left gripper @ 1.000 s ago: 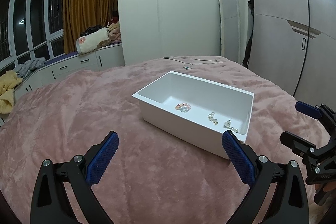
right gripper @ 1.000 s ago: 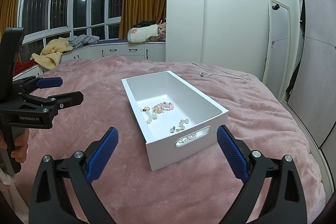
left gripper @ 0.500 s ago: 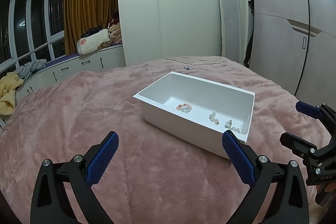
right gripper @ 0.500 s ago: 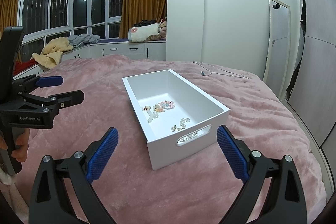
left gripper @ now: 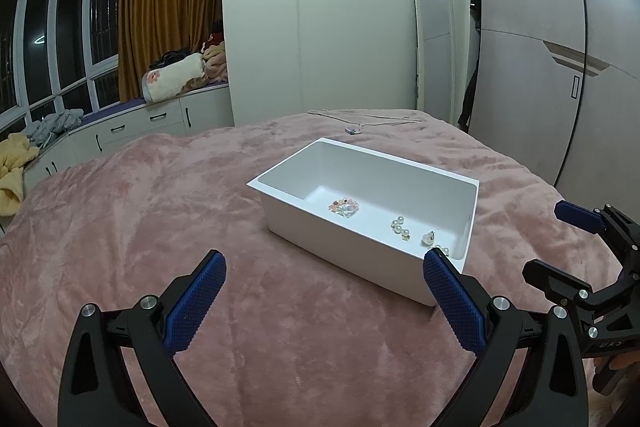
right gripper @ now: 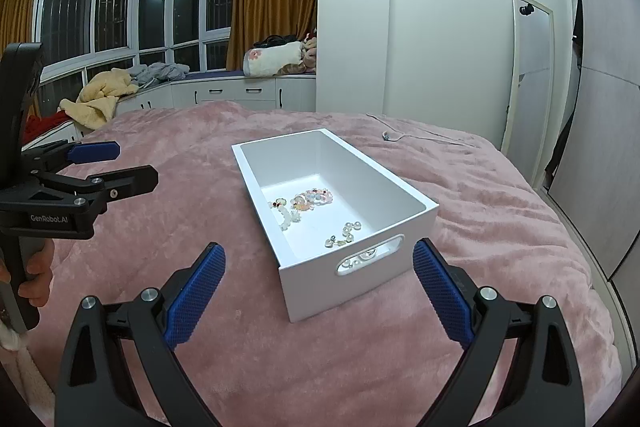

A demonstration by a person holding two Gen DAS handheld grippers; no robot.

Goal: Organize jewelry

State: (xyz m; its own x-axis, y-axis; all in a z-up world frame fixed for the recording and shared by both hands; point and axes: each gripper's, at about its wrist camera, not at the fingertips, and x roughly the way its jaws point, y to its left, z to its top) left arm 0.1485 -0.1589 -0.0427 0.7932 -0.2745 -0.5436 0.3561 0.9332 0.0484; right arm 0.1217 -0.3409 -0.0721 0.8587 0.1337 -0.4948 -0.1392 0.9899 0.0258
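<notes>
A white box [right gripper: 356, 251] is seen resting on a bed covered by a pink plush blanket [right gripper: 480, 219], with its cut-out handle end turned toward the right wrist camera. Inside the box, a beaded bracelet [right gripper: 314, 198] of pale pink and mixed beads is laid near the middle of the floor, and a strand of whitish beads [right gripper: 286, 217] is curled just beside it. Closer to the handle end, several loose pearl pieces [right gripper: 347, 231] are scattered, and more small pieces can be made out through the handle slot [right gripper: 370, 254]. A thin necklace [right gripper: 416, 135] is spread on the blanket beyond the far end of the box, well apart from it.

The left tool [left gripper: 324, 281] is held wide open above the blanket, beside the long wall of the box, and nothing is gripped between its blue pads [left gripper: 196, 303]. The right tool [right gripper: 319, 277] is likewise spread wide and empty, held in front of the handle end without touching it. In the right wrist view, the left tool is seen at the left edge, held by fingers [right gripper: 38, 279] around its handle. A window seat with heaped clothes [right gripper: 104, 95] is visible behind the bed.
</notes>
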